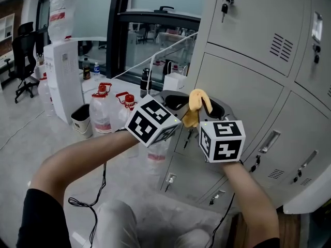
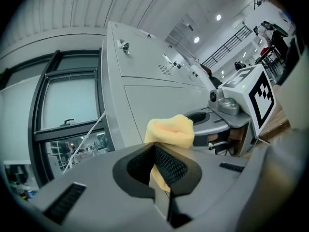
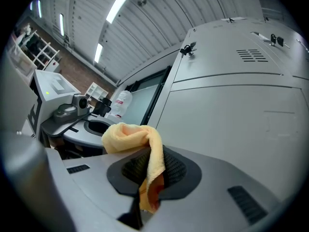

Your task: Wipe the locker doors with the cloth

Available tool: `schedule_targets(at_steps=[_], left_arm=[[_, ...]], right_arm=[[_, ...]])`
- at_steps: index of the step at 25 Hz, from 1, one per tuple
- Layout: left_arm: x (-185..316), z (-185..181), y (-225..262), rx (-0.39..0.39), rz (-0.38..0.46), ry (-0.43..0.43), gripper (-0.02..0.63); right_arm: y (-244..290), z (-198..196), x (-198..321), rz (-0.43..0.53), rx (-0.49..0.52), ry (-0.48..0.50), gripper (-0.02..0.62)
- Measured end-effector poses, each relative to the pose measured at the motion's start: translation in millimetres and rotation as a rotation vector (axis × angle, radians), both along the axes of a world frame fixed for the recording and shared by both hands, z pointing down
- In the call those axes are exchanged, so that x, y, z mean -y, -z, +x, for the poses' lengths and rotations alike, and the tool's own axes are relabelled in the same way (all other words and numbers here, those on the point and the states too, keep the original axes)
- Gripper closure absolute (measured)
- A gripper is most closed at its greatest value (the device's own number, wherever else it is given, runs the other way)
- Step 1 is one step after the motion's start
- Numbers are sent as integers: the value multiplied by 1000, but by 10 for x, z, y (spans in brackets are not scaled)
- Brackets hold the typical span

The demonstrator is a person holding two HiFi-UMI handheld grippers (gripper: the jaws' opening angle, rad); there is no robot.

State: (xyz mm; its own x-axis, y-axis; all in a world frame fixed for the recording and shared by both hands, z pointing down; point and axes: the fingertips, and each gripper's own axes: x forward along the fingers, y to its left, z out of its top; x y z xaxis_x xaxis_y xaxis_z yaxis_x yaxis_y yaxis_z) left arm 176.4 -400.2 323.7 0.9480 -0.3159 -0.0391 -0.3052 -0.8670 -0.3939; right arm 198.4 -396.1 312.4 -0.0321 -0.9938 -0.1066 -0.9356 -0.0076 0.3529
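Observation:
A yellow cloth (image 1: 197, 105) hangs bunched between my two grippers, in front of the grey locker doors (image 1: 243, 81). My left gripper (image 1: 176, 101) grips one end of it; in the left gripper view the cloth (image 2: 170, 132) rises out of the shut left gripper (image 2: 157, 166). My right gripper (image 1: 214, 109) pinches the other end; in the right gripper view the cloth (image 3: 137, 137) drapes over the shut right gripper (image 3: 149, 173). The lockers (image 3: 231, 105) stand just beyond both grippers, apart from the cloth. A key (image 1: 224, 8) hangs in an upper door's lock.
Large water bottles (image 1: 101, 110) and a white water dispenser (image 1: 64, 76) stand at the left, with a small bin (image 1: 83, 119) beside them. A black cable (image 1: 93, 205) trails on the floor. An office chair (image 1: 23, 56) sits far left. Door handles (image 1: 270, 141) stick out on the lower lockers.

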Motion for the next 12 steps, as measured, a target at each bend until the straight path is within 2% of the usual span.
schedule_targets(at_steps=[8, 12], left_arm=[[68, 24, -15, -39, -51, -22, 588], [45, 48, -9, -38, -49, -12, 588]], right_arm=[[4, 9, 53, 5, -35, -31, 532], [6, 34, 29, 2, -42, -39, 532]])
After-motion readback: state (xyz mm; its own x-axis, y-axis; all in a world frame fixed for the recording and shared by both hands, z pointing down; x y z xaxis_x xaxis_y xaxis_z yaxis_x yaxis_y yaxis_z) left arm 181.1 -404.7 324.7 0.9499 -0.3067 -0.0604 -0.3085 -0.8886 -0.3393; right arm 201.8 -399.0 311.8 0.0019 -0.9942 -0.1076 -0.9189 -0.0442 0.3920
